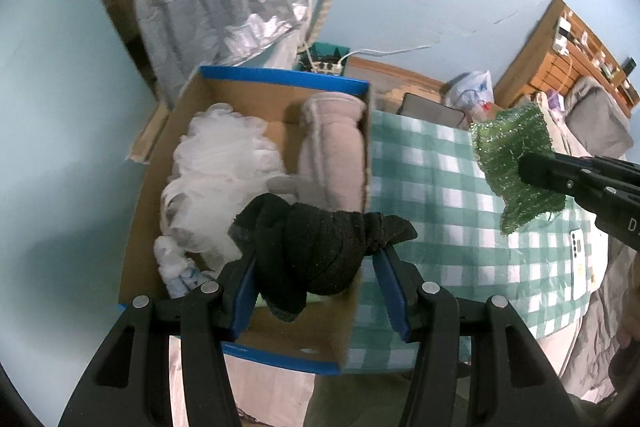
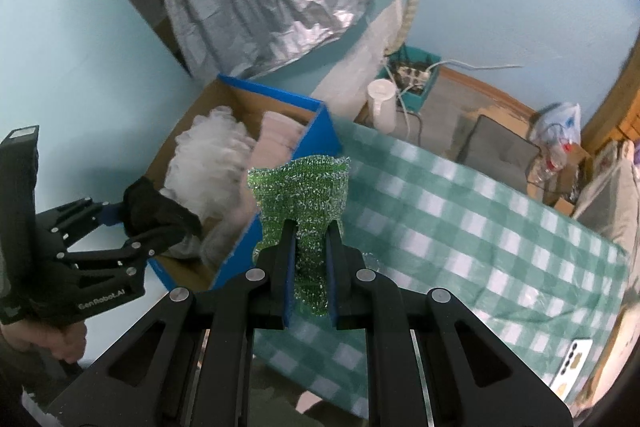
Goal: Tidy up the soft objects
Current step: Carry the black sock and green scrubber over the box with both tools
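**Both grippers loaded over the box end of the table**

Here's the left gripper [image 1: 316, 267], its blue-padded fingers [image 1: 245, 287] clamped on either side of a knotted black sock [image 1: 316, 251]. The bundle bulges between the pads, one tail poking out past the right finger, and it hangs above the near end of the cardboard box [image 1: 148, 239].

Look inside that box: a white bath pouf [image 1: 216, 171] fills the left side, and a rolled pink towel [image 1: 336, 151] lies along the right wall, touching it. The box has blue edging and sits at the left edge of the table, just beside the green checked tablecloth [image 1: 432, 195].

Over to the right gripper [image 2: 310, 259]. Its fingers [image 2: 289, 259] are drawn nearly together, pinching a sparkly green scrubbing cloth [image 2: 304, 187] by its lower part. The cloth stands up from the jaws and spreads wide at the top, held in the air above the tablecloth, close to the box's right wall near its near corner. From the left wrist view it hangs well to the right of the sock.

A white phone [image 1: 578, 263] lies on the tablecloth near its right edge. On the floor beyond the table's far edge: a white jug [image 2: 382, 105] and a teal crate [image 2: 416, 75] with a power strip in it.
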{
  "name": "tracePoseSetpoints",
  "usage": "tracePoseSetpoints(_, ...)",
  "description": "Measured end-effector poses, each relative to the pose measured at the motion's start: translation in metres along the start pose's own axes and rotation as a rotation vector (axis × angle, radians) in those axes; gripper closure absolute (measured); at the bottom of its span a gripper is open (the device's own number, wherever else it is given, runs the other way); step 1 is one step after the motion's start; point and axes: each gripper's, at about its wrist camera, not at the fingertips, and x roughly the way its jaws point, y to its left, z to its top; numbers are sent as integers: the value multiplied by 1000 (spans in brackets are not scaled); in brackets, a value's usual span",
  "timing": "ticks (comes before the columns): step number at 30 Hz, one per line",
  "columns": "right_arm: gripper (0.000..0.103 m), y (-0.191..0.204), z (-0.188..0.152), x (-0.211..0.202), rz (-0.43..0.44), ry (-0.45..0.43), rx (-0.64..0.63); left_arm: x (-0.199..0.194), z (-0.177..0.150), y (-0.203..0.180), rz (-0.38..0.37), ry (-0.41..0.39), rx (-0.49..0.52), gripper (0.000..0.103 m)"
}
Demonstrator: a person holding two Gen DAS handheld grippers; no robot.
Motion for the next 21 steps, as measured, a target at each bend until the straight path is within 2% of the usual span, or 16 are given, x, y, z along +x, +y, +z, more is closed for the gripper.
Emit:
tracePoseSetpoints(9,92,36,21,28,46,31,-63,5,-4,37,25,7,-57,48)
tracePoseSetpoints(21,92,83,44,74,73,88,-132,32,-10,75,40,55,-100,48)
